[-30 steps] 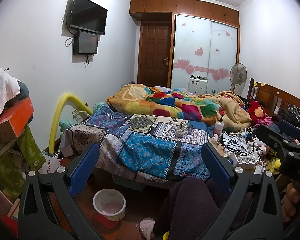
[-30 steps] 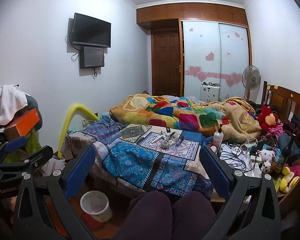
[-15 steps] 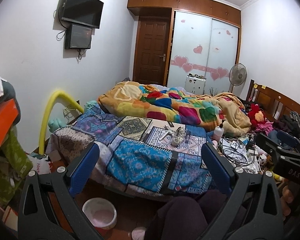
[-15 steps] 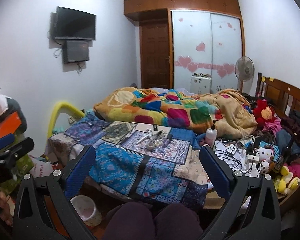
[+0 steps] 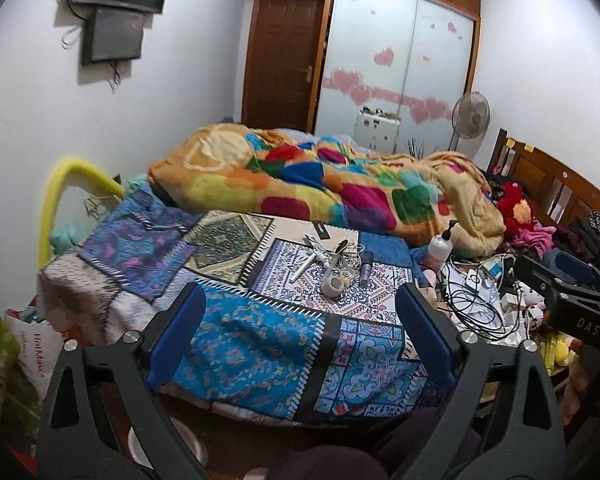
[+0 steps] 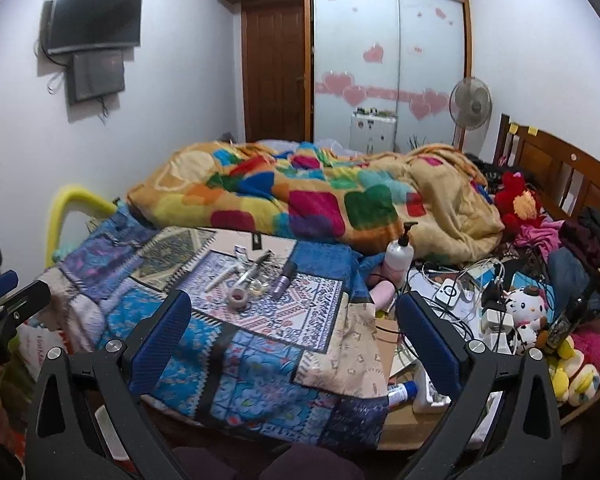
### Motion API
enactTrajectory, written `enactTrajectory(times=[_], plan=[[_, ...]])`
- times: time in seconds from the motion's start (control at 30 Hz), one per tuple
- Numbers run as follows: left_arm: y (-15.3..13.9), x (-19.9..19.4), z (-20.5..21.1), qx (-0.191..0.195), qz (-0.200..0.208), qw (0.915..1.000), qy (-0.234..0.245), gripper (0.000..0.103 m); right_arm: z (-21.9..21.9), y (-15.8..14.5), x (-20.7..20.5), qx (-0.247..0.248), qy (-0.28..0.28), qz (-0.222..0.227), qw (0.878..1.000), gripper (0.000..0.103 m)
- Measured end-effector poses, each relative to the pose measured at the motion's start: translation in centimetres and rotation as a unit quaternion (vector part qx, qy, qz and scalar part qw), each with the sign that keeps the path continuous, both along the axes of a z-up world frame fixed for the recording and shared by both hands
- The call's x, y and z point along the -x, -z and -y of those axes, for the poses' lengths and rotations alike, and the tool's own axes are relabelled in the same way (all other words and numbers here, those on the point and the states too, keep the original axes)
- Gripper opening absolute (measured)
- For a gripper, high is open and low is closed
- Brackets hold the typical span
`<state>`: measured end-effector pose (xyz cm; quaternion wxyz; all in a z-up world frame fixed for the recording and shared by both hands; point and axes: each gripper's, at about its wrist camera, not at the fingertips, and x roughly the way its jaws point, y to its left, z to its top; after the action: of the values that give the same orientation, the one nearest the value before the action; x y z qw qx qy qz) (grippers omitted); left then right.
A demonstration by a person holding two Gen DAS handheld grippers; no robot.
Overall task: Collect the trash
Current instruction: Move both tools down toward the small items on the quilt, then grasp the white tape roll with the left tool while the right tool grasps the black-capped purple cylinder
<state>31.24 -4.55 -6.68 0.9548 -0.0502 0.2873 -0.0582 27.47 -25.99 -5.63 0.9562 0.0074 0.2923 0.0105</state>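
Note:
A small litter pile [image 5: 340,264] lies on the patchwork bedspread [image 5: 256,344]: a tape roll [image 5: 332,286], pens, thin wires and a grey-purple tube [image 5: 366,268]. My left gripper [image 5: 300,300] hovers short of the pile over the bed's near end. Its jaws are closing, still wide, with nothing between them. The right wrist view shows the same tape roll [image 6: 239,298] and tube [image 6: 284,280] beyond my right gripper [image 6: 294,304], which is open and holds nothing. A pale bucket [image 5: 188,442] on the floor is mostly hidden behind my left fingers.
A bright heart-patterned duvet [image 6: 300,200] is bunched across the far bed. To the right are a pump bottle [image 6: 400,254], tangled cables [image 5: 472,300], chargers and plush toys [image 6: 524,308] by the wooden headboard [image 6: 560,168]. A yellow foam rail [image 5: 68,184] stands left. The person's knees [image 6: 300,464] are at the bottom.
Both grippers have moved toward the bed and tipped downward. The litter pile now looks larger and nearer. The bucket has slid to the bottom edge of the left view.

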Motion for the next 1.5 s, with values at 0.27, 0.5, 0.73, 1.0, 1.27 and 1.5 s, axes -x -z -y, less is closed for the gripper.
enactTrajectory(times=[0.27,0.5,0.73,1.0,1.27,1.5], plan=[[5.3,-9.2,2.1,0.006,-0.061,0.9980,0.011,0.096,1.5,3.8,-8.2,-0.025,-0.014,-0.052,0.998,0.103],[10.5,-15.4,4.4,-0.003,-0.109,0.9939,0.019,0.096,1.7,8.4,-15.2,-0.046,-0.017,-0.104,0.993,0.103],[15.5,-20.1,7.2,-0.010,-0.140,0.9886,0.054,0.091,1.4,13.4,-21.9,-0.083,-0.045,-0.164,0.982,0.082],[20.3,-23.6,9.7,-0.007,-0.183,0.9790,0.089,0.074,1.1,18.5,-27.1,-0.116,-0.083,-0.236,0.961,0.049],[21.7,-24.8,10.6,-0.026,-0.182,0.9788,0.090,0.057,0.9,20.1,-28.7,-0.111,-0.080,-0.241,0.961,0.043],[21.7,-24.9,10.4,-0.014,-0.193,0.9762,0.099,0.041,1.1,20.1,-29.2,-0.120,-0.089,-0.251,0.956,0.027]])
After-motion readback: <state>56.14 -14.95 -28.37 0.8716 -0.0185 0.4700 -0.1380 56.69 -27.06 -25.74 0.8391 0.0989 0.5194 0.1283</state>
